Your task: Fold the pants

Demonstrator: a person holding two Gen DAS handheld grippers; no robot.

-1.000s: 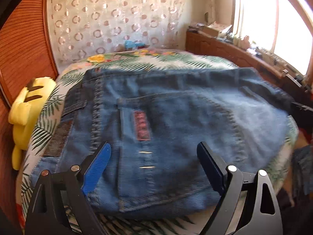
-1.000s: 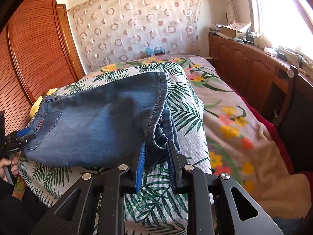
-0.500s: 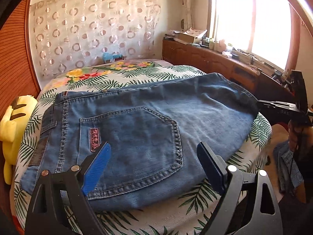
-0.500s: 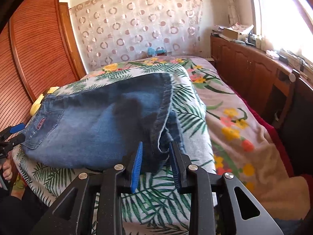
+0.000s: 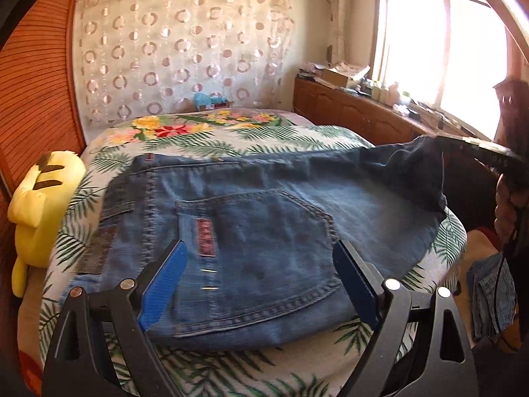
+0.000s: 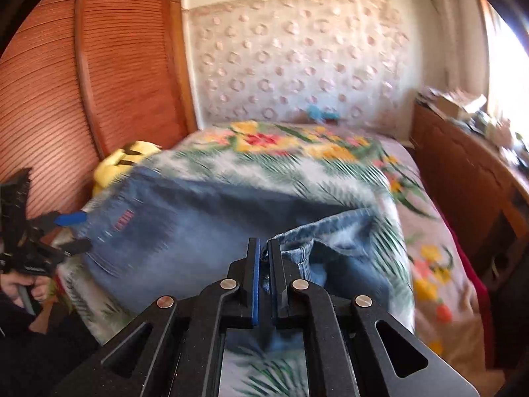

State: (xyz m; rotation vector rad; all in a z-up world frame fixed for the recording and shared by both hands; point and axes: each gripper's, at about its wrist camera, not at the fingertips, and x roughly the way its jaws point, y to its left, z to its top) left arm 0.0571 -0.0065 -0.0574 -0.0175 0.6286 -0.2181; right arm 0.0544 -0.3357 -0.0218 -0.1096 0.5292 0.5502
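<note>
Blue denim pants (image 5: 264, 238) lie folded on the leaf-print bed, back pocket up, waistband toward the left. My left gripper (image 5: 261, 251) is open and empty, hovering over the near pocket edge; it also shows in the right wrist view (image 6: 71, 231) at the far left. My right gripper (image 6: 263, 248) is shut on the pants' leg end (image 6: 330, 231) and lifts it off the bed. In the left wrist view the right gripper (image 5: 476, 149) holds that raised end at the far right.
A yellow plush toy (image 5: 36, 198) sits at the bed's left edge by the wooden wardrobe (image 6: 82, 82). A wooden cabinet (image 5: 363, 115) with clutter runs under the window on the right. More denim (image 5: 492, 291) lies beside the bed.
My right gripper has closed on the leg end and lifted it up and toward the waistband. My left gripper stayed open and moved closer over the pocket.
</note>
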